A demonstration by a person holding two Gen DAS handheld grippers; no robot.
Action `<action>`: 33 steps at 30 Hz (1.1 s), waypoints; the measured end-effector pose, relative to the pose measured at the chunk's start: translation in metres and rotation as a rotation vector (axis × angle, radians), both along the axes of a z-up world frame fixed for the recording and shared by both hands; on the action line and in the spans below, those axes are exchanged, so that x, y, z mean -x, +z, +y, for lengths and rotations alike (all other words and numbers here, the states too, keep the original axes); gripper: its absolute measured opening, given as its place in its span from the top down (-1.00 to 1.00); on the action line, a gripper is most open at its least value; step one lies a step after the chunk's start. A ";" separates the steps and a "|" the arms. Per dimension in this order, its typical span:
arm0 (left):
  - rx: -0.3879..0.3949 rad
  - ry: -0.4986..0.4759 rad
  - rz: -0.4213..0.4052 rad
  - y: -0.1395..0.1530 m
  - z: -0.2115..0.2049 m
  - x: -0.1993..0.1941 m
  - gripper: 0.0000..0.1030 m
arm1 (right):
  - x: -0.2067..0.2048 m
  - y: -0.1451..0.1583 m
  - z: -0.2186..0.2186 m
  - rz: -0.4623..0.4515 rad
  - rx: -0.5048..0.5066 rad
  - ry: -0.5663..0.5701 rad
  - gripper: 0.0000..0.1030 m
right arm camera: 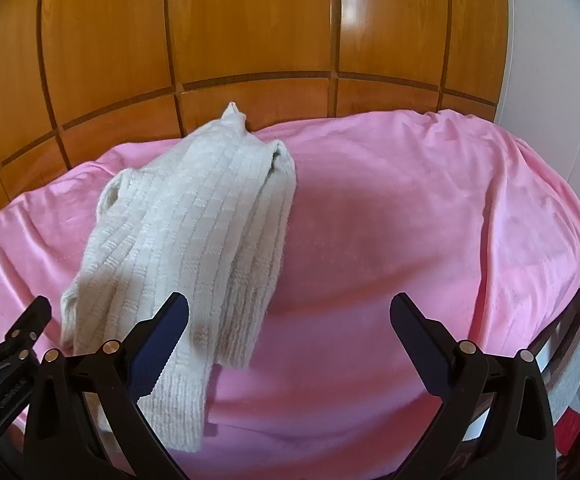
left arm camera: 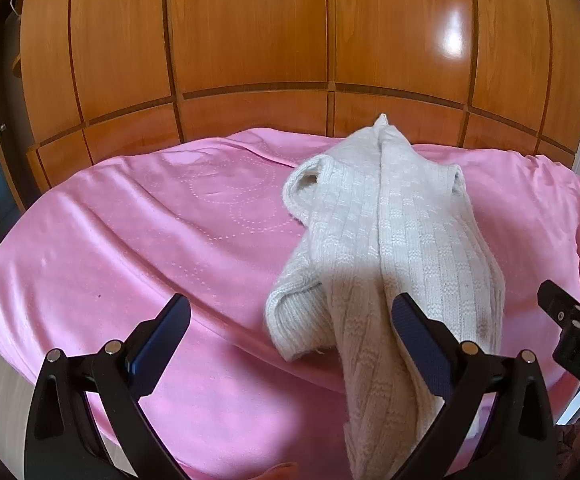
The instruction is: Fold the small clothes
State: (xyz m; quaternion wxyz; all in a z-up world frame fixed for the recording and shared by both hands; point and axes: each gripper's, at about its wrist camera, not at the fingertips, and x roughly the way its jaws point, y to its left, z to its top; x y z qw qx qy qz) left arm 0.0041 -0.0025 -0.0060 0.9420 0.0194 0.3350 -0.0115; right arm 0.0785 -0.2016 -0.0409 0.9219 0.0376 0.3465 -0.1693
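Left wrist view shows your left gripper (left arm camera: pixel 290 312) with its jaws spread wide and nothing pressed between them. The cream knitted sweater (left arm camera: pixel 385 248) lies bunched lengthwise on the pink blanket (left arm camera: pixel 130 248), in the centre-right of the frame. The right-hand finger (left arm camera: pixel 413 328) stands in front of the sweater's lower part; if it touches the knit, I cannot tell. At the right edge of this frame you see a part of your right gripper (left arm camera: pixel 569 320).

Right wrist view shows your right gripper (right arm camera: pixel 290 312) also wide open and holding nothing. Here the sweater (right arm camera: pixel 194 224) sits in the left half of the frame, and the left-hand finger (right arm camera: pixel 166 332) overlaps its lower end, while the other finger is over bare blanket (right arm camera: pixel 409 208). Only this view gives the empty right part of the blanket and a white wall (right arm camera: pixel 553 80) at the upper right. The wooden wardrobe (left arm camera: pixel 250 32) fills the top of both frames.
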 end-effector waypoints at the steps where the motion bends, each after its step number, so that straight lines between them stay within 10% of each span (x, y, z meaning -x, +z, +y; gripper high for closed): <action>1: 0.002 0.000 -0.001 0.000 0.000 0.000 -0.95 | -0.001 0.000 0.001 0.000 0.001 0.001 -0.94; 33: 0.013 0.002 -0.005 0.005 0.005 0.003 -0.95 | 0.001 0.006 0.001 -0.014 0.008 0.013 -0.94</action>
